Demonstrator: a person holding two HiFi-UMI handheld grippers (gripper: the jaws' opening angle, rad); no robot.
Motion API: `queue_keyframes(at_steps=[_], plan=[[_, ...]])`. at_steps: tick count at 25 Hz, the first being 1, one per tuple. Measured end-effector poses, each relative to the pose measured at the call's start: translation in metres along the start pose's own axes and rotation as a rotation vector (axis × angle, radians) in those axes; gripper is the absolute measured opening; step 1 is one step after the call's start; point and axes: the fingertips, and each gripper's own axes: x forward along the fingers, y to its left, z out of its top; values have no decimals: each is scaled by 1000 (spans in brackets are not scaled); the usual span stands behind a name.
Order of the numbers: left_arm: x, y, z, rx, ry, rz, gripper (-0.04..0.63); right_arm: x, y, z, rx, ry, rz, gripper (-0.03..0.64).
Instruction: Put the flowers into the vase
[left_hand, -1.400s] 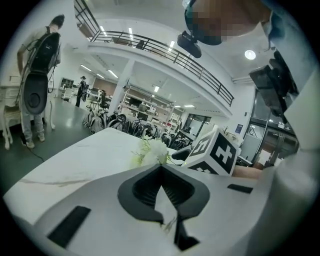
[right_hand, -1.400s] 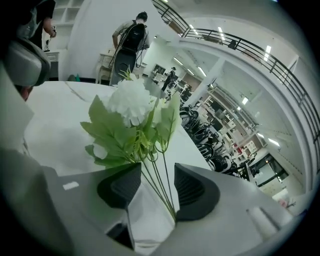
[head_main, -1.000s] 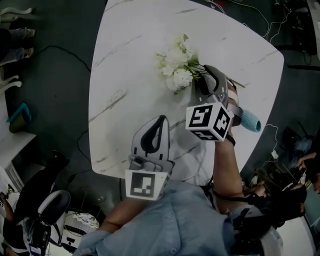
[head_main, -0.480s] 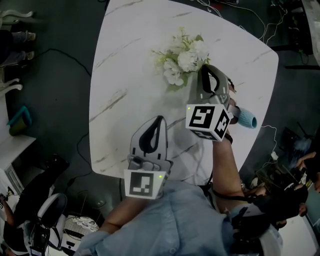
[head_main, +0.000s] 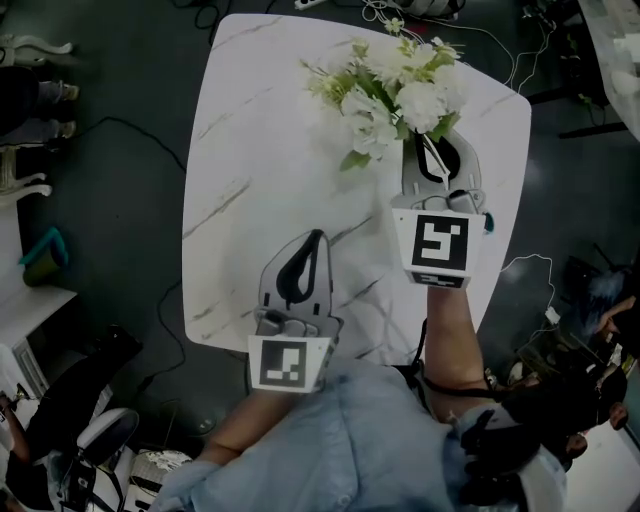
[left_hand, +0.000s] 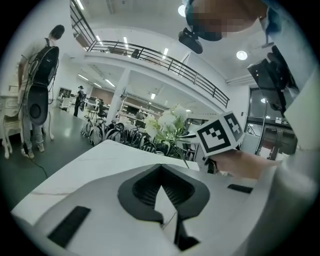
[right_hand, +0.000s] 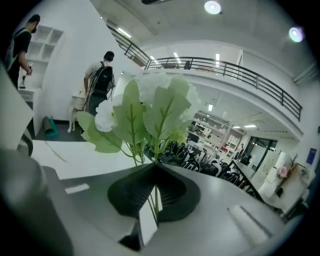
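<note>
A bunch of white flowers (head_main: 395, 85) with green leaves is held up over the far right part of the white marble table (head_main: 260, 150). My right gripper (head_main: 432, 140) is shut on its thin green stems, and in the right gripper view the flowers (right_hand: 150, 110) rise straight out of the gripper (right_hand: 154, 167). My left gripper (head_main: 318, 238) hovers over the table's near side, shut with nothing in it. The left gripper view shows the flowers (left_hand: 167, 122) and the right gripper's marker cube (left_hand: 220, 137) ahead. Only a teal sliver of the vase (head_main: 489, 222) shows behind the right gripper.
Cables (head_main: 420, 12) trail past the table's far edge. A chair (head_main: 95, 440) stands on the dark floor at the near left, and a teal object (head_main: 45, 255) lies by the left wall. People stand far off in the hall (right_hand: 102, 80).
My right gripper has lifted the flowers off the table and turned them upright. The vase, seen lying beside that gripper before, is now almost hidden behind it. The left gripper rose slightly.
</note>
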Motion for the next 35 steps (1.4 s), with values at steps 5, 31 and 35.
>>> queue_keyframes(at_steps=[5, 31, 35], plan=[[-11, -17, 6, 19, -28, -30, 5, -35, -23, 23, 78, -63, -39, 8], [-8, -128, -3, 107, -14, -268, 5, -199, -150, 33, 510, -373, -157, 9], [-9, -130, -3, 108, -14, -273, 5, -203, -148, 33, 519, -387, -153, 8]])
